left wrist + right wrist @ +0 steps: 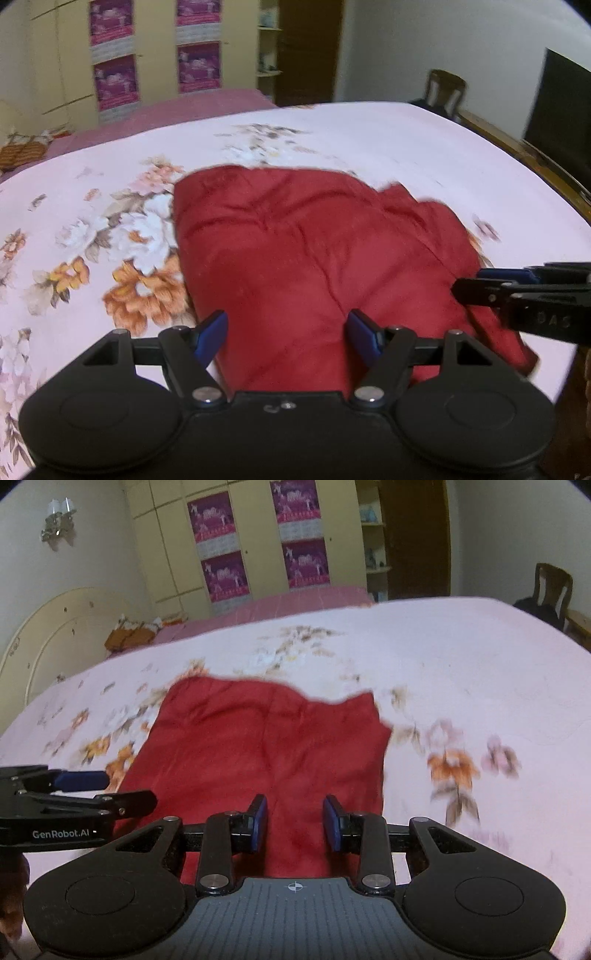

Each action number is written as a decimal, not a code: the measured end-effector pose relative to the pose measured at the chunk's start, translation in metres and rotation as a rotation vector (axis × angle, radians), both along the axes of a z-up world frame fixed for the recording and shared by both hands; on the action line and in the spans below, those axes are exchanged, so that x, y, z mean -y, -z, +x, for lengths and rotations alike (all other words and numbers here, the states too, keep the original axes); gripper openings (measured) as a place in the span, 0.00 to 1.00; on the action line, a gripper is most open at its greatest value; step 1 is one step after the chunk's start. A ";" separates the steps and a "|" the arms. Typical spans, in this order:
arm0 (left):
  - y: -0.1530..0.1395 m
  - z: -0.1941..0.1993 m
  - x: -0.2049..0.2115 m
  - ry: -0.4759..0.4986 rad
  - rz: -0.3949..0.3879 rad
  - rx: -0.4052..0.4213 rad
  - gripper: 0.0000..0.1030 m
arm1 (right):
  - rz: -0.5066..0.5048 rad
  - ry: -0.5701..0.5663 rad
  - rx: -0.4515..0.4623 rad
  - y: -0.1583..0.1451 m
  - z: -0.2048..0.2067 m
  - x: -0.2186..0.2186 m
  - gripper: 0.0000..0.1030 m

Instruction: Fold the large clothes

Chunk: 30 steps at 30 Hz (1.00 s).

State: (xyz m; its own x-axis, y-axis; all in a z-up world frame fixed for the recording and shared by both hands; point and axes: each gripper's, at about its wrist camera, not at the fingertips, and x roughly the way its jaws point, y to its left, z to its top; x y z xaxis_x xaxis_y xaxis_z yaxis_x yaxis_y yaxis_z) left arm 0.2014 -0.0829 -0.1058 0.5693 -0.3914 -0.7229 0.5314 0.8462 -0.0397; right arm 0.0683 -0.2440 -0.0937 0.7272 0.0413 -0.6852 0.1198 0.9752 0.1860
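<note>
A dark red garment (295, 251) lies folded into a rough rectangle on the floral bedsheet (110, 229); it also shows in the right wrist view (266, 746). My left gripper (287, 332) is open and empty, its blue pads spread over the garment's near edge. My right gripper (295, 823) is open and empty over the near edge too. The right gripper enters the left wrist view from the right (480, 284), above the garment's right corner. The left gripper shows at the left of the right wrist view (107, 786), beside the garment's left edge.
The pink floral sheet (480, 686) covers a wide bed. A cream headboard (48, 635) stands far left, wardrobes with purple posters (258, 542) behind. A wooden chair (550, 590) stands far right, and a dark screen (561, 118) beyond the bed's wooden right edge.
</note>
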 end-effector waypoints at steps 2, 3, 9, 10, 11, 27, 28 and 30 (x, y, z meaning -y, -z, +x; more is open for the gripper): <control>0.002 -0.008 -0.003 0.033 0.009 -0.007 0.68 | -0.021 -0.012 -0.022 0.003 -0.011 -0.006 0.32; 0.004 -0.010 -0.006 0.043 0.012 -0.013 0.68 | -0.032 -0.013 -0.037 0.006 -0.016 -0.009 0.32; 0.025 -0.003 -0.010 0.050 0.013 -0.068 0.77 | -0.096 -0.001 -0.143 0.036 -0.021 -0.014 0.32; 0.028 -0.001 -0.011 0.045 0.008 -0.076 0.78 | -0.104 -0.002 -0.149 0.039 -0.022 -0.014 0.32; 0.030 0.000 -0.011 0.043 0.002 -0.083 0.79 | -0.111 -0.004 -0.154 0.043 -0.020 -0.014 0.32; 0.006 0.038 -0.036 -0.101 -0.137 -0.173 0.83 | -0.038 0.072 -0.041 -0.008 -0.023 0.021 0.86; 0.006 0.042 -0.035 -0.109 -0.138 -0.176 0.85 | -0.037 0.072 -0.029 -0.011 -0.018 0.024 0.86; 0.007 0.049 -0.033 -0.127 -0.136 -0.189 0.85 | -0.006 0.072 -0.015 -0.014 -0.009 0.032 0.86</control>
State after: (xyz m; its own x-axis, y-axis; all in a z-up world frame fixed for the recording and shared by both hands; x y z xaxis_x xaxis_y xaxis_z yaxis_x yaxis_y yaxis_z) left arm 0.2508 -0.0496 -0.1129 0.4804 -0.4262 -0.7665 0.3932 0.8859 -0.2462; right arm 0.0597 -0.2760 -0.0800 0.7177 -0.0149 -0.6962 0.1928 0.9650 0.1780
